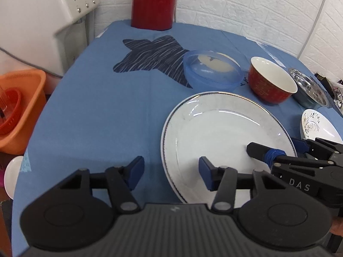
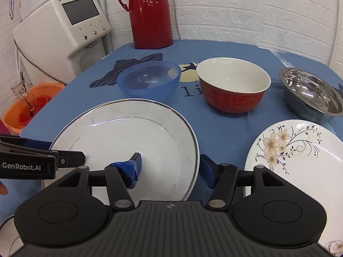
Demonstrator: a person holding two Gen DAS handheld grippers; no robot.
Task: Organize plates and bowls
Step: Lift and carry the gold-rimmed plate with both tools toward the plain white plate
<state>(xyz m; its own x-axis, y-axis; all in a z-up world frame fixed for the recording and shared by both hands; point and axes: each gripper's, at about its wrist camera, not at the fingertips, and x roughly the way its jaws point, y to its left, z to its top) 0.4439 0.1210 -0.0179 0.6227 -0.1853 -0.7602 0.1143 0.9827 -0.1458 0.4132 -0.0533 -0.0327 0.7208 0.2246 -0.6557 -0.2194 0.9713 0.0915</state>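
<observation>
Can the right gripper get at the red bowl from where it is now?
Probably yes. The right gripper is open, straddling the near-right rim of the white plate. The red bowl stands ahead, slightly right, with bare blue cloth between, and nothing sits inside it.

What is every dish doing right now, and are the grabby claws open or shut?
Large white plate: flat on the blue tablecloth, empty, between both grippers.
Floral plate: flat, empty.
Blue plastic bowl: upright, empty.
Red bowl: upright, empty.
Steel bowl: upright, empty.
Red thermos: standing upright.
Left gripper: jaws open, straddling the plate's rim.
Right gripper: jaws open, straddling the opposite rim.
</observation>
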